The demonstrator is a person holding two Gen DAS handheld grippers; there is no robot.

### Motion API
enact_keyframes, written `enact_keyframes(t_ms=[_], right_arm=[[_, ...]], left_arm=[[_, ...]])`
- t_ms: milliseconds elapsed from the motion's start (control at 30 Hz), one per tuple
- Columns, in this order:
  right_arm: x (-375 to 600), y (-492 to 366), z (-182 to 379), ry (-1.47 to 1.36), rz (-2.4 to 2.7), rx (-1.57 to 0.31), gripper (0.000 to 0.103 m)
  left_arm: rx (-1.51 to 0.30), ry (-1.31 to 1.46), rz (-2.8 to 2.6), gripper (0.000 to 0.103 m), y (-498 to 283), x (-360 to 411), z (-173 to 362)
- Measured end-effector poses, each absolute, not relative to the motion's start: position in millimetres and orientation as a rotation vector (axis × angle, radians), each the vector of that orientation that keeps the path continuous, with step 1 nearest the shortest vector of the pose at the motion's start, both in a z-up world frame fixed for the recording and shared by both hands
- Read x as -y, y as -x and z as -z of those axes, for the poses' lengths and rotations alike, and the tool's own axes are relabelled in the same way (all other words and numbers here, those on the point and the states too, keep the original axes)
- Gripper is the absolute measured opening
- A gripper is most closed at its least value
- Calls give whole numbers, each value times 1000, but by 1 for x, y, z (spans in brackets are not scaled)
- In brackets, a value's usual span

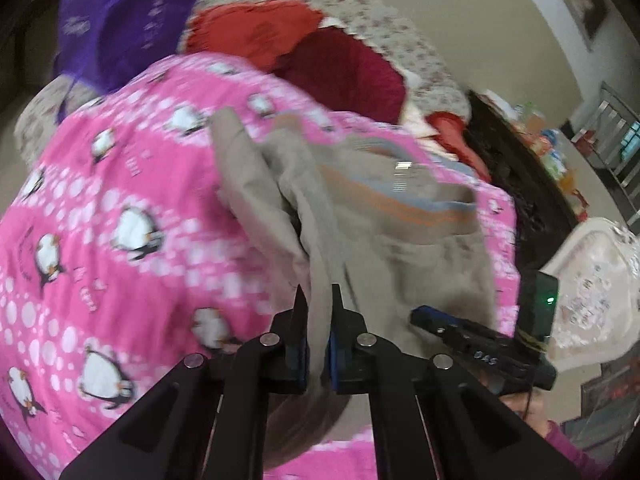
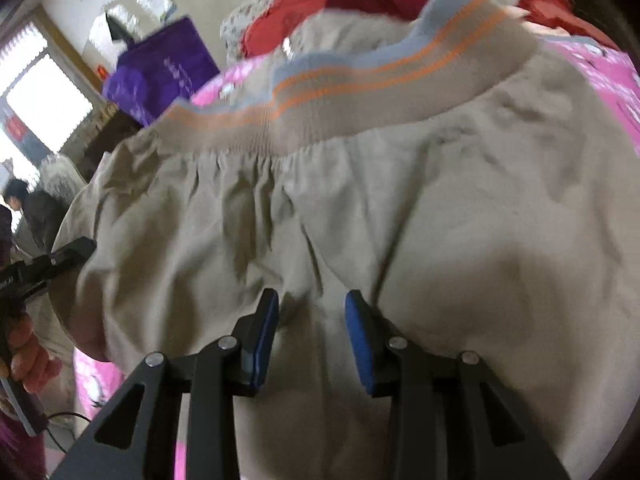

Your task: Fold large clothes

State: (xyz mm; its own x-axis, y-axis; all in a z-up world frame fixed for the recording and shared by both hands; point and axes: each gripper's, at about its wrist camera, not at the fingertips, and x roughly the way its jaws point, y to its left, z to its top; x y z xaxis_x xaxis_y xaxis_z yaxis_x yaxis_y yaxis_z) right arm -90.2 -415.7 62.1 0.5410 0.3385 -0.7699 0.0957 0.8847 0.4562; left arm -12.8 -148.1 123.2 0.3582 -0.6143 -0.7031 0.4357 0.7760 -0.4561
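Note:
Beige trousers (image 1: 400, 240) with an orange-and-blue striped waistband (image 2: 360, 92) lie on a pink penguin-print blanket (image 1: 120, 200). My left gripper (image 1: 318, 308) is shut on a fold of the trousers, and the cloth hangs pinched between its fingers, lifted off the blanket. In the right wrist view the trousers (image 2: 440, 220) fill the frame. My right gripper (image 2: 312, 312) hovers just over them with its blue pads (image 2: 266, 332) apart and bare, nothing pressed between them. The left gripper (image 2: 88, 246) shows at that view's left edge, held by a hand (image 2: 28, 352).
Red clothes (image 1: 260, 32) and a dark red garment (image 1: 344, 68) lie on a floral sheet (image 1: 360, 12) beyond the blanket. A purple bag (image 1: 120, 20) stands at the back left. A dark cabinet (image 1: 520, 168) with clutter runs along the right. A person (image 2: 20, 200) stands by the window.

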Motion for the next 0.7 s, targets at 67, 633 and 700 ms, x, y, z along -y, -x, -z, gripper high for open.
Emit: enact_keyframes(t_ms=[67,633,700], right_arm=[[431,107,-71,-505,-148,-963,39],[581,207,-77,-768,95,-813,43],[580,206,-79,-768,92,-800,50]], left_arm=[[-974,185,721,0,20,169,-136],[-1174,48,1035,14,85,381,-91],[-1142,21,1068,31,95,369,-112]])
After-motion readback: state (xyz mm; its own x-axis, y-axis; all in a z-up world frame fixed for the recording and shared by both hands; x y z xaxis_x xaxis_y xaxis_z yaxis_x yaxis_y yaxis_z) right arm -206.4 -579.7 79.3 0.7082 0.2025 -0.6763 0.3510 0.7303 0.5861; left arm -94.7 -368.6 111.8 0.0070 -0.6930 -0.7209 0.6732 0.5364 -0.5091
